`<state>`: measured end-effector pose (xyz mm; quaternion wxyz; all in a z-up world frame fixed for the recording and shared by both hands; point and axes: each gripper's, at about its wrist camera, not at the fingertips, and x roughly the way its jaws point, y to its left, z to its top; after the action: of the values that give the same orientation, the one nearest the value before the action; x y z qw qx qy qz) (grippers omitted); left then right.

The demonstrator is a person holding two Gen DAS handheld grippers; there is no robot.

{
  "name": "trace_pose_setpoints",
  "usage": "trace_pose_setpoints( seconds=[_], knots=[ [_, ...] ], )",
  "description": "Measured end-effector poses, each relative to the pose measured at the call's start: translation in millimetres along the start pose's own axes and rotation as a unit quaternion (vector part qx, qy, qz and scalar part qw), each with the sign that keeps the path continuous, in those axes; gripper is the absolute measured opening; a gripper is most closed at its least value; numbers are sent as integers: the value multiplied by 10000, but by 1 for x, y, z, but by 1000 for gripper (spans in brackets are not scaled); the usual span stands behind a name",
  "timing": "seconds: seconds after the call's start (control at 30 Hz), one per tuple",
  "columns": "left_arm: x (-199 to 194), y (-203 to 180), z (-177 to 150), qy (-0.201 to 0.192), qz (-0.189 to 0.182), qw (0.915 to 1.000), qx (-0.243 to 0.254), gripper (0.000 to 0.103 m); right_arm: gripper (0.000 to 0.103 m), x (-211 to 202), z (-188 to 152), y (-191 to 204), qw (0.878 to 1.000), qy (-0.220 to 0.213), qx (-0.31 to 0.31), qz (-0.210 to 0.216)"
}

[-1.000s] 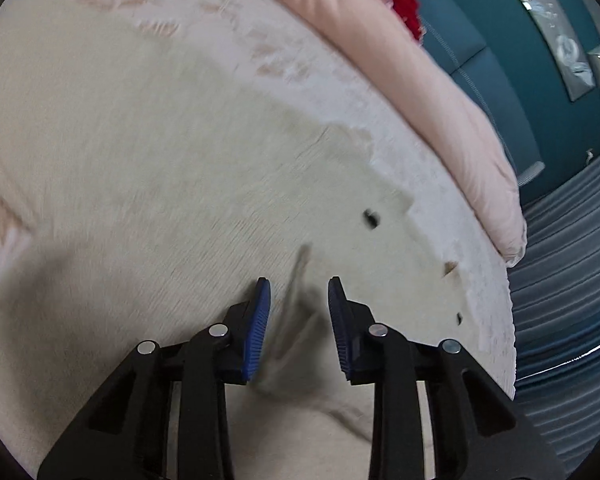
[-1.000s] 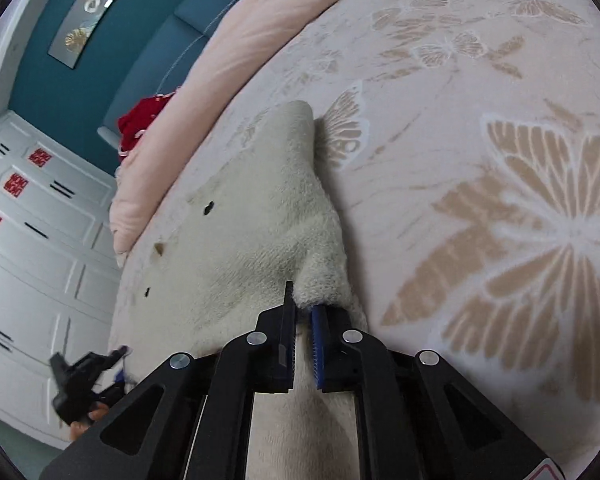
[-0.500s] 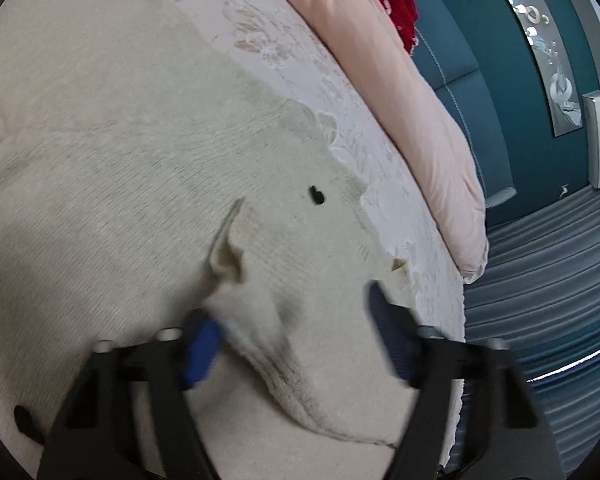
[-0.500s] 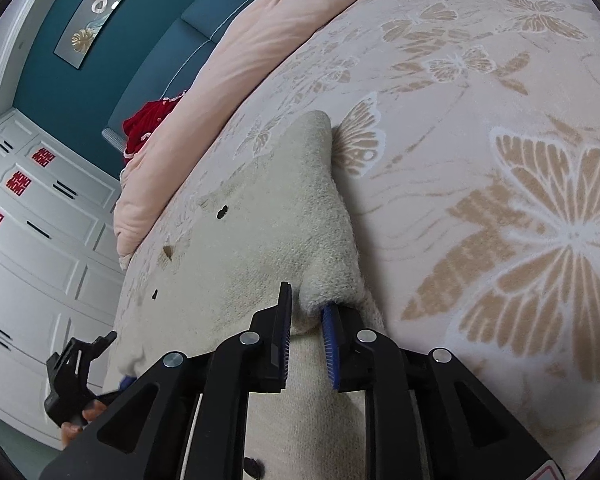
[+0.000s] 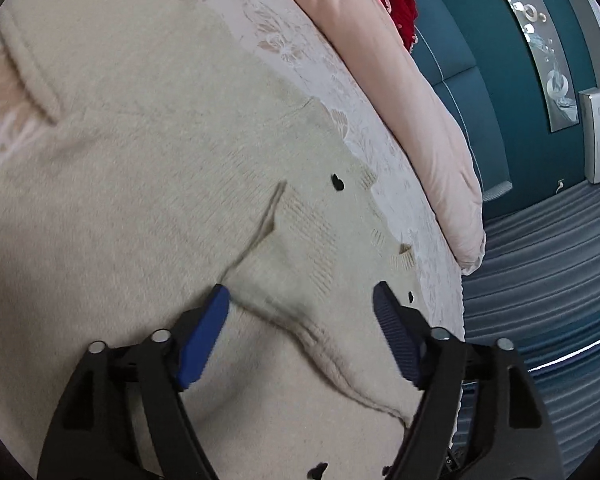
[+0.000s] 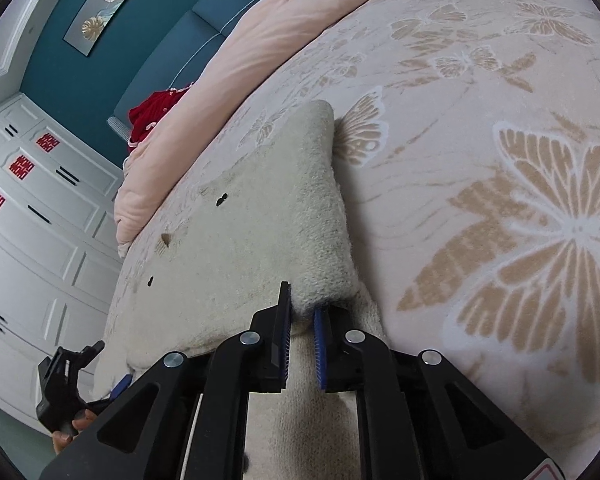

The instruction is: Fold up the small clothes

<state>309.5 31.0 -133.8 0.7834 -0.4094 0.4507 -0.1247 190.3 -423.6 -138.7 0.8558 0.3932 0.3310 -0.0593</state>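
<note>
Here the left gripper is opening over the cream sweater, right gripper closing on its fold, seemingly.

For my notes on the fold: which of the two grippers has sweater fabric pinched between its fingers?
The right gripper: its fingers are closing on a fold of the cream sweater. The left gripper is opening, gripping nothing.

Open bedspread right of sweater

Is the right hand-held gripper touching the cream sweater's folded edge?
Touching. The right wrist view shows the right hand-held gripper with its jaws closing on the folded edge of the cream sweater; the knit sits squeezed between both blue pads, with no gap.
</note>
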Motion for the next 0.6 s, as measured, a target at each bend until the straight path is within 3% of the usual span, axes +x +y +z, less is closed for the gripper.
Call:
trace_pose_setpoints(
  seconds=[0.1, 0.23, 0.27, 0.3, 0.33, 0.37, 0.4, 0.53, 0.6],
  knots=[
    [2, -8, -8, -108, 142, 9998, -132, 92, 10, 0, 0, 0, 10000, -21, 22, 10],
    [21, -13, -2, -59, 292, 9982, -522, 93, 10, 1, -3, 2, 10000, -44, 11, 6],
    [26, -14, 3, -86, 334, 9977, -578, 86, 10, 1, -3, 1, 10000, -50, 30, 21],
    [29, -16, 8, -155, 295, 9978, -575, 66, 10, 2, -2, 0, 10000, -57, 54, 46],
    [30, -21, 15, -192, 157, 9984, -502, 53, 10, 1, -2, -1, 9999, -61, 69, 68],
    [30, -27, 22, -210, -44, 9991, -358, 31, 11, 1, -2, -1, 9999, -75, 68, 95],
    [26, -35, 29, -300, -174, 9993, -164, 22, 13, 0, -2, -1, 9999, -98, 52, 132],
    [-8, -59, 40, -916, -505, 9916, 765, 17, 17, -1, -3, -1, 9997, -135, -8, 227],
    [-4, -46, 39, -766, -307, 9940, 717, 16, 17, 1, -3, -1, 9997, -85, -5, 221]
  ],
)
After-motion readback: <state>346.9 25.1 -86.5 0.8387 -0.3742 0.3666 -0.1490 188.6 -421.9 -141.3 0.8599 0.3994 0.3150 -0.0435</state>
